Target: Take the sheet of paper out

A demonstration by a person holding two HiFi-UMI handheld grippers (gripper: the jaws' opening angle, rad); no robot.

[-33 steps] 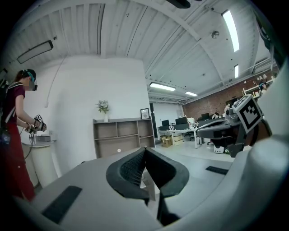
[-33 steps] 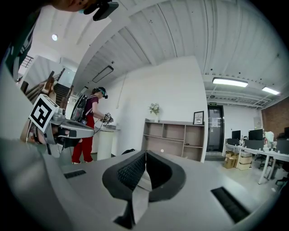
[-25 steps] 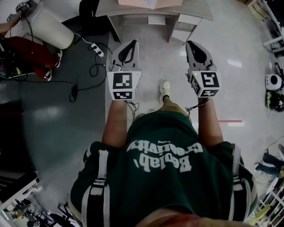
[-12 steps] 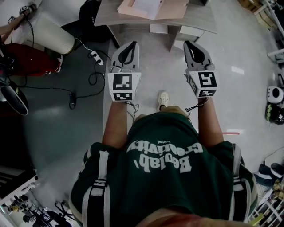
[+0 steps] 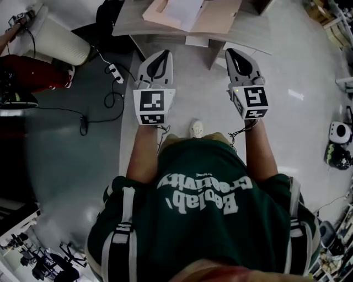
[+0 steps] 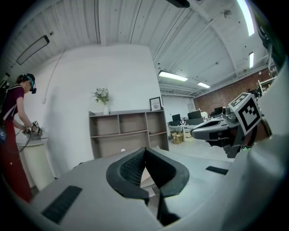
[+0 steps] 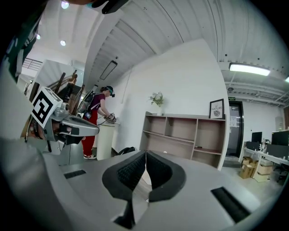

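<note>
Before table (image 5: 128, 26) edge — left gripper (image 5: 163, 53), right gripper (image 5: 233, 52) closed | bare floor (image 5: 198, 82) between

Bare floor (image 5: 190, 88) from left claw (image 5: 164, 53) and right claw (image 5: 230, 51) to the far worktop (image 5: 132, 25) — passage open. Left side, on the floor: power strip (image 5: 115, 72), cable (image 5: 107, 99), white column (image 5: 60, 39) beyond. Open carton (image 5: 220, 16) occupies the worktop's middle — bare margin at its left.

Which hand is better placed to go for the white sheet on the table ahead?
Left, probably. The left tool points nearly straight at the sheet of paper; the right tool aims further to its side. Both are shut and empty.
</note>
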